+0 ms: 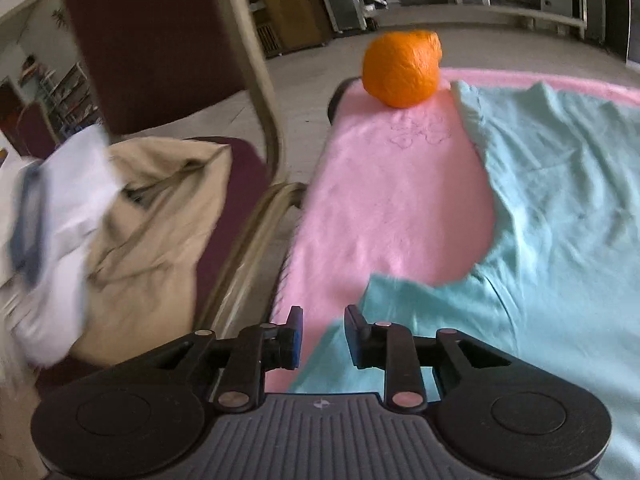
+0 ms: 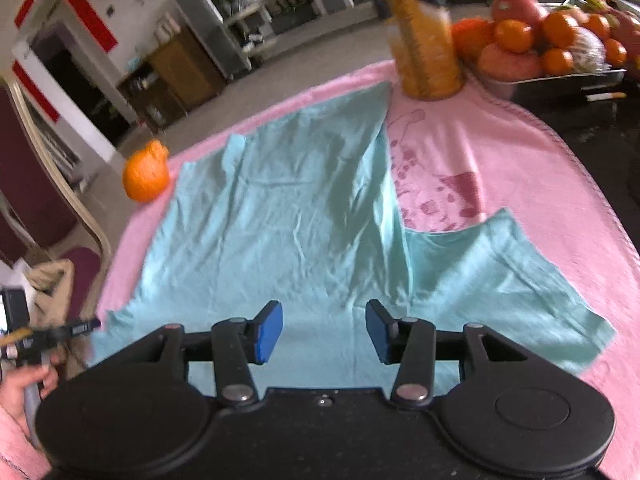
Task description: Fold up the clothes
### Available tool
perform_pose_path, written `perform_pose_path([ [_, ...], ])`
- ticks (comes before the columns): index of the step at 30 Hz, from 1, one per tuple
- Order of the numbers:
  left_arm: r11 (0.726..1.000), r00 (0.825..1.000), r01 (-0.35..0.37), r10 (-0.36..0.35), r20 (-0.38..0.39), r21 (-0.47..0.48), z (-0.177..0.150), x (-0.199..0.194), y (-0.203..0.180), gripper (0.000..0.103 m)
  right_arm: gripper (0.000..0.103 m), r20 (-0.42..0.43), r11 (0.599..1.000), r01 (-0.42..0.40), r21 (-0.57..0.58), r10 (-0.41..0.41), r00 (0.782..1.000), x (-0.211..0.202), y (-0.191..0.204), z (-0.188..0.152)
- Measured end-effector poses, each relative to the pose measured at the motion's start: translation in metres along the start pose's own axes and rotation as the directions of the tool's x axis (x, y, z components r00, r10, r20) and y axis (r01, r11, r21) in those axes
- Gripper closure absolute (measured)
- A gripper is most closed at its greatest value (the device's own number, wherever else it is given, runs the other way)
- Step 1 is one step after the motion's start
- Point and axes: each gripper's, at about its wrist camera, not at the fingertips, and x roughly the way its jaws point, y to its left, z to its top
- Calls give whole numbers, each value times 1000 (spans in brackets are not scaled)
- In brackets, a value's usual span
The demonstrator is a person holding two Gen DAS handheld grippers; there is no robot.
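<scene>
The teal shirt [image 2: 280, 208] lies spread flat on the pink blanket [image 2: 520, 168] covering the tabletop, its long axis running from near edge to far edge, sleeves out sideways. The left hand-held gripper [image 1: 322, 334] and right hand-held gripper [image 2: 324, 330] both hover open and empty at the near edge. Any fold wants clean pinches at matching edge points, lifted evenly.

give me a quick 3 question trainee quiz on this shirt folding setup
1. True or false: the left claw is shut on the teal shirt.
2. What does the shirt lie on? A) bare wood B) pink blanket C) chair seat
3. Fill in: beside the shirt's far left corner sits a crumpled ____ ball.

Key: 1 false, both it and the right claw are open and empty. 2 B. 3 orange.
</scene>
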Motion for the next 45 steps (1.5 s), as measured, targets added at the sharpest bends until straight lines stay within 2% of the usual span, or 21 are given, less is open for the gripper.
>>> perform_pose_path([
  [3,978,980,199,-197,25,-61,-23,-30,11,77,54,73,991,-96,96,89,993,-34,-20,-8],
  [5,934,937,345,-348,-20,-91,-36,-28,9,78,54,102,970,-143,196,125,987,-47,-40,-18],
  [6,907,908,409,-416,-53,-104,-42,-25,5,79,55,103,954,-158,254,136,985,-49,-51,-23],
  [8,912,906,405,-410,-102,-67,-46,-15,-6,83,62,37,924,-152,352,149,988,-35,-65,-30],
  [9,915,907,400,-402,-126,-46,-48,-10,-12,85,73,-3,915,-145,377,158,987,-24,-68,-32],
  [10,928,917,370,-372,-145,-38,-49,-5,-13,87,74,-42,907,-138,398,168,985,-12,-70,-34],
  [12,947,927,312,-320,-195,-72,-53,7,-6,90,75,-110,921,-94,379,146,983,7,-67,-37],
  [15,953,932,262,-290,-215,-151,-62,12,14,88,77,-201,948,-9,319,77,977,27,-62,-41],
  [16,960,941,237,-266,-211,-151,-65,11,18,88,90,-221,951,21,310,51,974,28,-64,-43],
  [17,966,949,211,-239,-207,-148,-68,10,22,88,94,-240,953,50,299,24,970,28,-66,-45],
  [20,983,965,145,-165,-202,-114,-74,8,27,87,99,-224,960,125,252,-68,972,12,-70,-46],
  [22,992,976,75,-95,-197,-105,-76,4,29,88,94,-193,953,213,214,-172,966,0,-72,-48],
  [23,990,980,67,-88,-179,-123,-77,0,32,88,92,-166,945,267,190,-237,957,-7,-73,-49],
  [24,988,983,62,-85,-161,-143,-78,-6,35,88,87,-148,941,278,191,-252,956,-14,-75,-50],
  [27,972,986,124,-143,-85,-201,-83,-26,38,88,86,-77,947,176,267,-162,984,-35,-85,-56],
  [30,959,971,223,-235,-52,-174,-87,-39,19,88,86,-44,950,96,298,-87,995,-42,-83,-62],
  [33,954,953,291,-296,-63,-79,-88,-45,-13,87,86,-54,971,44,233,-32,998,-29,-61,-61],
  [37,938,934,346,-341,-106,32,-95,-49,-53,86,85,-79,998,-8,60,13,997,-6,-15,-67],
  [40,934,940,336,-325,-103,121,-104,-53,-70,88,84,-107,997,2,-79,-11,994,7,14,-76],
  [42,928,945,326,-313,-100,180,-110,-56,-81,90,84,-127,984,43,-170,-65,990,18,27,-82],
  [45,917,948,318,-302,-101,241,-119,-61,-90,90,86,-129,945,158,-287,-201,971,25,34,-95],
])
